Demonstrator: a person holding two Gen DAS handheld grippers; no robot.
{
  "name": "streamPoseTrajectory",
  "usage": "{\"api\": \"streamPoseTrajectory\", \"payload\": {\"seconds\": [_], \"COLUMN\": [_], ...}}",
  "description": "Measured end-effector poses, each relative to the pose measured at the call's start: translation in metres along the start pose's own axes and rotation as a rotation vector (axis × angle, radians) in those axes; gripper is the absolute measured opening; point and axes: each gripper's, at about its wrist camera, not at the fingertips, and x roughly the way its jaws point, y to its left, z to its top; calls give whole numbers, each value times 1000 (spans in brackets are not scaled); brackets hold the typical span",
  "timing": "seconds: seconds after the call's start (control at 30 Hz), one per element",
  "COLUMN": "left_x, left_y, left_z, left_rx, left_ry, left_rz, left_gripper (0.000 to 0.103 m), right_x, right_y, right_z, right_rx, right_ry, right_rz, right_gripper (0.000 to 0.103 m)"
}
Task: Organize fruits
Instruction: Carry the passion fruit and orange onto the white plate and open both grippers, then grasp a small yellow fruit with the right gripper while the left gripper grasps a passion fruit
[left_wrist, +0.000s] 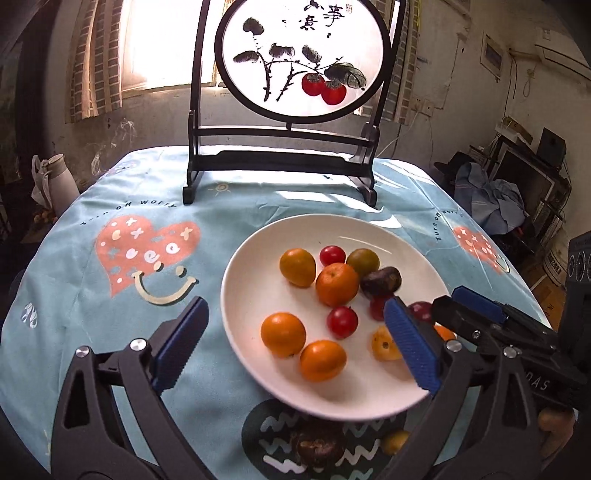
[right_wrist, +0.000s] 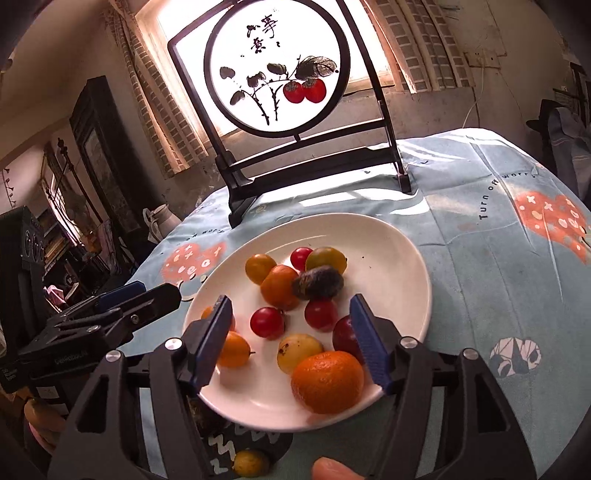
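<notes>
Your right gripper (right_wrist: 291, 343) hangs over the near rim of the white plate (right_wrist: 399, 236), jaws spread wide and holding nothing. A large orange mandarin (right_wrist: 327, 380) lies between the blue pads (right_wrist: 365, 343), low in the gap; whether it touches either pad cannot be told. Your left gripper (left_wrist: 295, 339) is likewise spread apart and empty, straddling the left half of the plate, with one pad over the cloth and the other over the fruit.

Most of the fruit is already on the plate: oranges, red cherry tomatoes (right_wrist: 266, 322), a yellow fruit (right_wrist: 299, 351), and a dark wrinkled fruit (right_wrist: 317, 282) near the centre. Judged from this, the loading step is well advanced. Two pieces remain off the plate on the tablecloth (right_wrist: 498, 277) just beside its near rim: a small yellow fruit (right_wrist: 251, 462) and a dark fruit (left_wrist: 319, 446).

The next move likely calls for drawing one gripper back and down to a stray piece, then closing gently, since the fruit is round and will roll.

Observe the edges. The strays lie close under the plate rim, so approach from the near side to avoid tipping the plate. The two grippers are near each other over the plate; move one at a time. Open cloth lies to the right and left. The framed screen (right_wrist: 277, 70) stands well behind.
</notes>
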Motion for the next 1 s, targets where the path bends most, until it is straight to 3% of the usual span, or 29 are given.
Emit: {"api": "streamPoseTrajectory", "payload": {"seconds": [0.1,0.23,0.3,0.5,0.6,0.7,0.77,1.0], "left_x": [-17,-32,-39,-47,-45,-43,-42,-45], "left_y": [10,20,26,31,32,34,35,32], "left_z": [-35,-77,-88,-99,-98,-96,-97,-96], "left_rx": [3,30,21,22,19,4,-8,-2], "left_ry": [21,59,60,55,64,79,91,79], "left_rz": [-1,70,57,82,99,86,68,65], "left_gripper": [99,99,99,99,99,99,99,99], "right_x": [-13,-28,-35,-52,-67,-68,-67,-63], "right_y": [10,29,36,49,52,57,62,75], "right_z": [-24,-64,-80,-109,-109,-121,-129,-138], "right_rx": [-57,-184,-221,-270,-288,-349,-394,-463], "right_ry": [52,129,149,215,178,236,273,292], "right_rz": [26,27,22,65,30,-1,-2,-8], "right_gripper": [68,68,68,68,68,67,58,47]}}
